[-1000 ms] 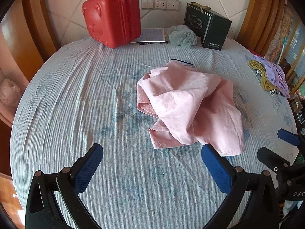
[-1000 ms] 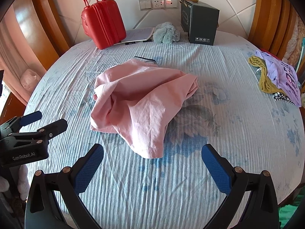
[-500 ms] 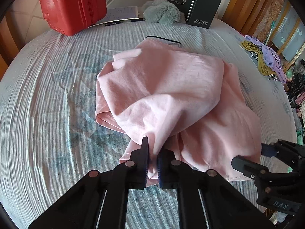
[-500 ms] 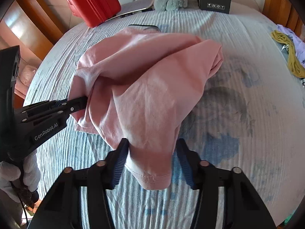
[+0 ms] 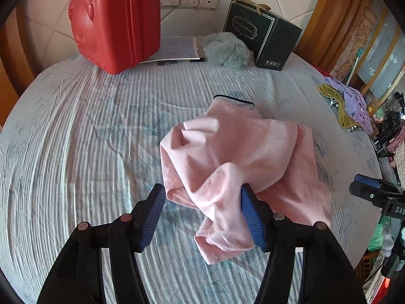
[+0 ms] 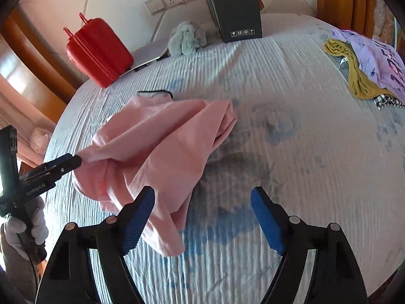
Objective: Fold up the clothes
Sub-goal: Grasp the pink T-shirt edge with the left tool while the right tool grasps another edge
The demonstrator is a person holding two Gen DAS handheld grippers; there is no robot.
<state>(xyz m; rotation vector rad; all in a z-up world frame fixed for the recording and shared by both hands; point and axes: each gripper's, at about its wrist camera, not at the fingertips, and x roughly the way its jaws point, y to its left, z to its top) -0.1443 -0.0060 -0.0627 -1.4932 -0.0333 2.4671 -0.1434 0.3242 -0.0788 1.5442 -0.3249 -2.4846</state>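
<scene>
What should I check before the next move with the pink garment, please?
1. Left gripper grips pink garment: not ok; jaws opening, cloth loose between them.
2. Right gripper grips it: not ok; jaws opening, cloth beside one finger only.
3. Garment flat: not ok, crumpled.
4. Red case and clothes pile apart from garment: ok.
5. Hem or sleeve in front: cannot tell.

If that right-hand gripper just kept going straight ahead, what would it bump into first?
Probably the bedsheet: the right gripper, jaws opening, points at bare blue-printed cloth. The pink garment lies just left of that line, though depth is unclear.
</scene>
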